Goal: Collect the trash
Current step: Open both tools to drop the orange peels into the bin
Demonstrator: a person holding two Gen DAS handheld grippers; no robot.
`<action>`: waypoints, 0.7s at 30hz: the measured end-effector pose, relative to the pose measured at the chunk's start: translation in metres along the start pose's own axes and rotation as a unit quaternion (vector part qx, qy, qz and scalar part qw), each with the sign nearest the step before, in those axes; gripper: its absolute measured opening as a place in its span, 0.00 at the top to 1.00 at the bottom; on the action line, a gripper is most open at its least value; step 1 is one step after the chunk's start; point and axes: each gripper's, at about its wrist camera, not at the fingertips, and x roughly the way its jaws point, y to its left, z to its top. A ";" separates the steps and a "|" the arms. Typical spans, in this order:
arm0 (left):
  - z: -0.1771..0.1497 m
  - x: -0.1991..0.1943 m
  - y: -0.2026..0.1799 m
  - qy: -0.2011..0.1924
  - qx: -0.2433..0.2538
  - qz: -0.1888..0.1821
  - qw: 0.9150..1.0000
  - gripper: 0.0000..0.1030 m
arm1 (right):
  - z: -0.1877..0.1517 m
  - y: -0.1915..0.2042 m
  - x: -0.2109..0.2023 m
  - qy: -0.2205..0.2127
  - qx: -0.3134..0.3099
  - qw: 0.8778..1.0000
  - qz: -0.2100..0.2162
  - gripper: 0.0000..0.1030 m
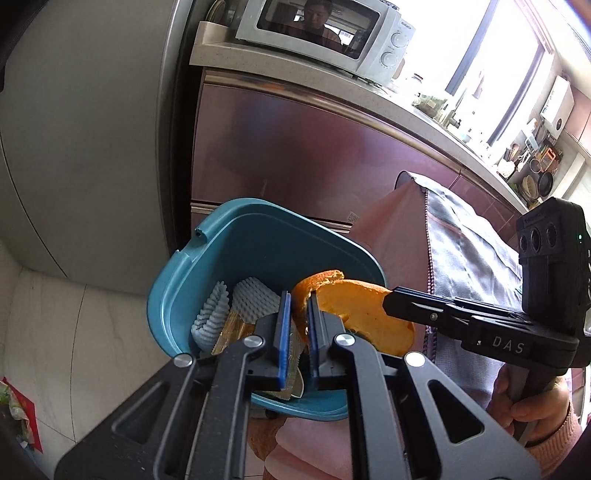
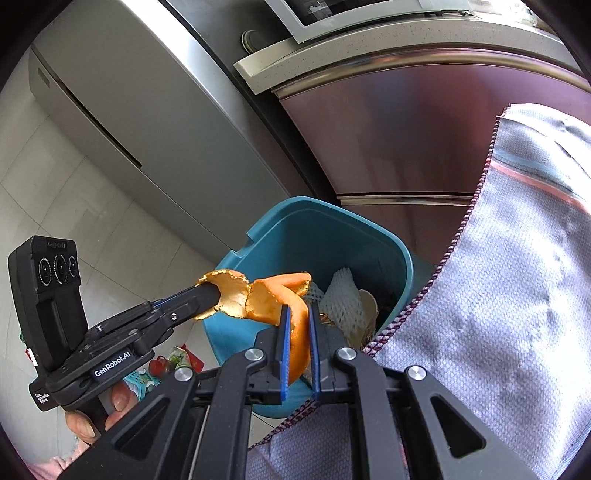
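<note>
An orange peel hangs over the open teal bin. My left gripper is shut on the peel's left end, the blue pads pinching it. My right gripper comes in from the right and is shut on the other end. In the right wrist view the peel curls between the right gripper and the left gripper, above the bin. Whether the peel is one piece or two I cannot tell. White foam fruit nets and other scraps lie in the bin.
A grey cloth with a stitched edge hangs right beside the bin. Behind stand a maroon cabinet, a grey fridge and a microwave on the counter. Colourful wrappers lie on the tiled floor.
</note>
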 end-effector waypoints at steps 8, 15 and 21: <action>0.000 0.004 -0.004 -0.005 0.005 0.011 1.000 0.89 | -0.002 -0.001 0.001 -0.002 0.001 1.000 -0.003 0.90; 0.000 -0.005 -0.011 -0.021 0.013 0.004 1.000 0.80 | -0.009 -0.006 -0.011 -0.014 0.008 1.000 0.004 0.84; -0.001 -0.016 -0.035 -0.039 0.041 -0.033 0.998 0.69 | -0.020 -0.012 -0.051 -0.048 0.000 0.999 0.003 0.78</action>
